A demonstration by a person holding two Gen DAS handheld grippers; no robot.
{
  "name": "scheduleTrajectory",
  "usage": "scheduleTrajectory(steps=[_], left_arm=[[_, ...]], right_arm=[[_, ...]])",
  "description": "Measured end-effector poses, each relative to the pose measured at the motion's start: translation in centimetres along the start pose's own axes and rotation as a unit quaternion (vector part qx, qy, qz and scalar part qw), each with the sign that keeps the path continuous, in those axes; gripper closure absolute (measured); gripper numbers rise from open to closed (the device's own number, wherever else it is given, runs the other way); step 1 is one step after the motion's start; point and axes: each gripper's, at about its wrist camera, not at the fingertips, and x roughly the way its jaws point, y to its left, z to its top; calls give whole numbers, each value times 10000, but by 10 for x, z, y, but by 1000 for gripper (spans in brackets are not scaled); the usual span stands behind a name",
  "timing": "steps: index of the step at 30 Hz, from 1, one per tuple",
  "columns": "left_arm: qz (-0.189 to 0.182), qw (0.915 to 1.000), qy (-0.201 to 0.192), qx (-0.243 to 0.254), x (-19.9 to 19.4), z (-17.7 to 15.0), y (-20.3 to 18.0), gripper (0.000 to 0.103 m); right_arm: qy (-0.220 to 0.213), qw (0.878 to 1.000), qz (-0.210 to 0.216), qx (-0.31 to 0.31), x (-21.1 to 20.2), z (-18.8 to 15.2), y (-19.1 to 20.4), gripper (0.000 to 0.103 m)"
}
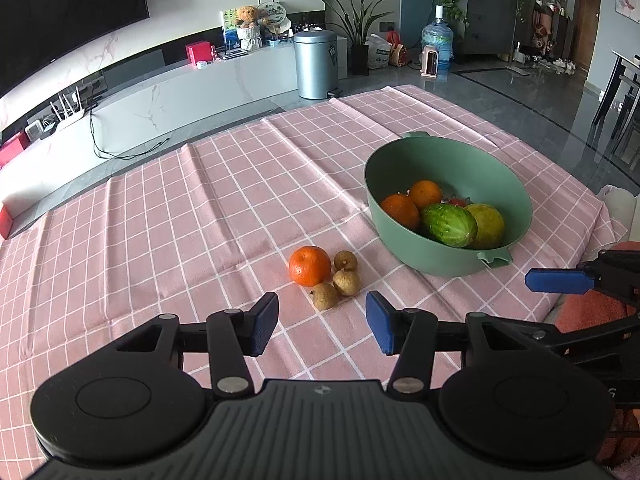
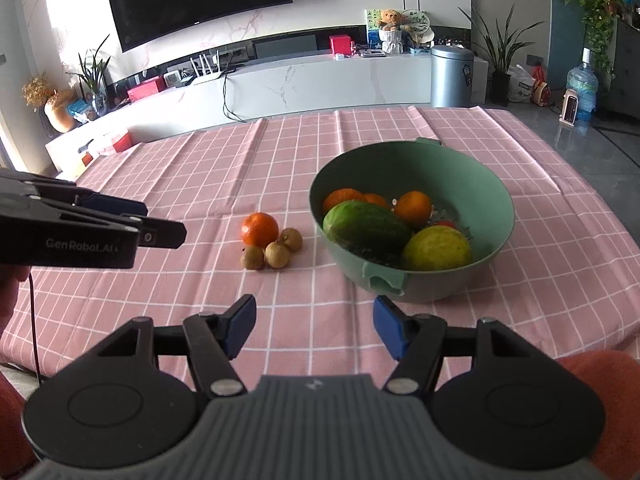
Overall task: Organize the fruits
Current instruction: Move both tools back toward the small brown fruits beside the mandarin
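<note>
Green bowl (image 1: 448, 168) nearly full; both grippers (image 1: 322, 326) (image 2: 314, 328) wide open, empty. Risk: tangerine (image 1: 310, 266) rolling off, centre frame.

Sharp daylight frames, window glare at left, fisheye-curved edges.

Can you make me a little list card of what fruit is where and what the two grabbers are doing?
In the bowl: oranges, a striped green melon, a yellow-green fruit
On the cloth: one orange, three small brown fruits, huddled together
Left gripper: jaws open, holding nothing, nearest the brown fruits
Right gripper: jaws open, holding nothing, near the bowl's handle
</note>
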Motion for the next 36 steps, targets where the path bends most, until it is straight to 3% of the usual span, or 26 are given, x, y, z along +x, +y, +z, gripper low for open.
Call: scheduleTrajectory(steps=[6, 19, 25, 30, 36], left_arm=[[-185, 9998, -74, 2, 9, -8, 5, 43], [-405, 9984, -130, -379, 36, -13, 21, 43], [-490, 9976, 123, -464, 58, -11, 26, 44], [-643, 9960, 318, -535, 77, -10, 27, 49], [-550, 9968, 486, -323, 97, -9, 22, 57]], right_arm=[[91, 9999, -24, 67, 17, -6, 7, 42], [17, 9995, -102, 311, 49, -5, 15, 66], [-10, 9990, -133, 422, 65, 1, 16, 72], [33, 9988, -150, 465, 76, 2, 15, 75], [148, 9984, -130, 523, 85, 0, 12, 79]])
